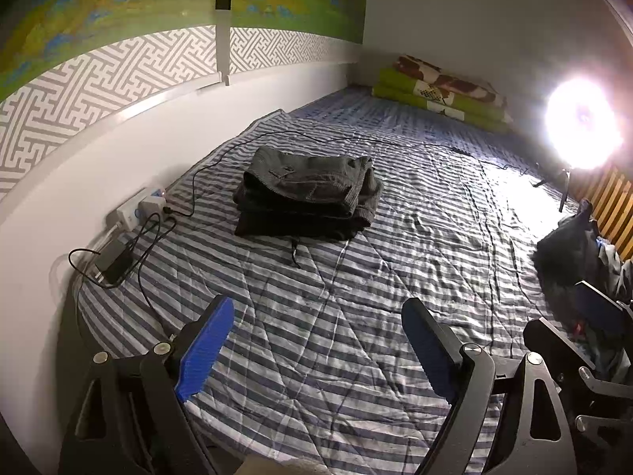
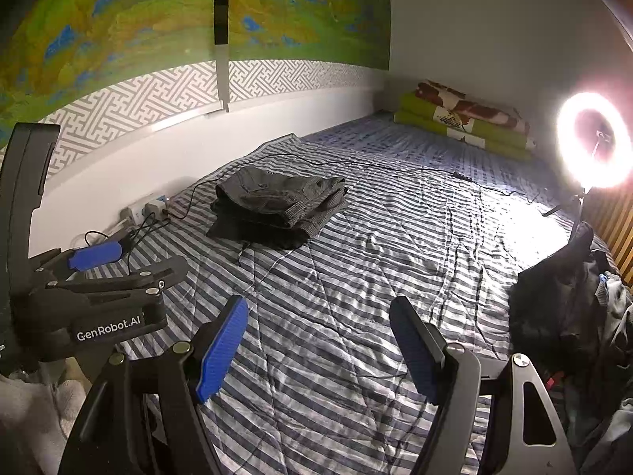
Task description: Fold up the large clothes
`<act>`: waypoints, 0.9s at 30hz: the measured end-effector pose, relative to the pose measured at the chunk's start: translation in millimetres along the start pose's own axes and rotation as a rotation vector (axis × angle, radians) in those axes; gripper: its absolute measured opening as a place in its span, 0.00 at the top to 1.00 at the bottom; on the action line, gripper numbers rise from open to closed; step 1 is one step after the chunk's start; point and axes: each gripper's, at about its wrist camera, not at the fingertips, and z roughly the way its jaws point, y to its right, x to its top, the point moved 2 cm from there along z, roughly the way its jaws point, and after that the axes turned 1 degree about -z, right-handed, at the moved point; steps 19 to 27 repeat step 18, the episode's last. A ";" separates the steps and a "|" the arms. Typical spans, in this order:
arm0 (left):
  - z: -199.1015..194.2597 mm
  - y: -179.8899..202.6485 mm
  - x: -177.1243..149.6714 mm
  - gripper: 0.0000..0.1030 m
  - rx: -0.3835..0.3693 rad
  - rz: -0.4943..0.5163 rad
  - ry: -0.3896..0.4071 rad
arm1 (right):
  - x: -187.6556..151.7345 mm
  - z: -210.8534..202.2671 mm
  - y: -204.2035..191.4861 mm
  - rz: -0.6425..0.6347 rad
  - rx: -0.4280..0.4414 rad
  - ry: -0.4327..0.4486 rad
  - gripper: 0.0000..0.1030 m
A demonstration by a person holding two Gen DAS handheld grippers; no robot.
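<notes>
One label is legible: "GenRobot.AI" on the left gripper [image 2: 99,261]. Both it and the right gripper [image 2: 318,340] hang spread and empty above the striped quilt [image 2: 356,277], with the folded dark garments [image 2: 277,206] lying well ahead, untouched.

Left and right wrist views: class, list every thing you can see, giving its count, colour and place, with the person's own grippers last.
Folded clothes: one stack, dark grey, mid-bed.
Striped quilt: one, blue-grey and white, covering the bed.
Folded bedding: one stack, green, brown and white, far corner.
Ring light: one, lit, right edge.
Power strip: one, white, by the wall.
Black cable: several, near the strip.
Dark clothes pile: one, right.
Left gripper: open, empty.
Right gripper: open, empty.
</notes>
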 end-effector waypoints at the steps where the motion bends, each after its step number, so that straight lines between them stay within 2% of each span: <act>1: 0.0 0.0 0.0 0.13 0.000 0.001 0.000 | 0.0 0.1 0.6 0.002 -0.001 -0.001 0.32; 27: 1.5 0.8 0.6 0.13 -0.004 0.004 0.009 | -2.5 0.3 1.5 0.011 -0.007 -0.006 0.32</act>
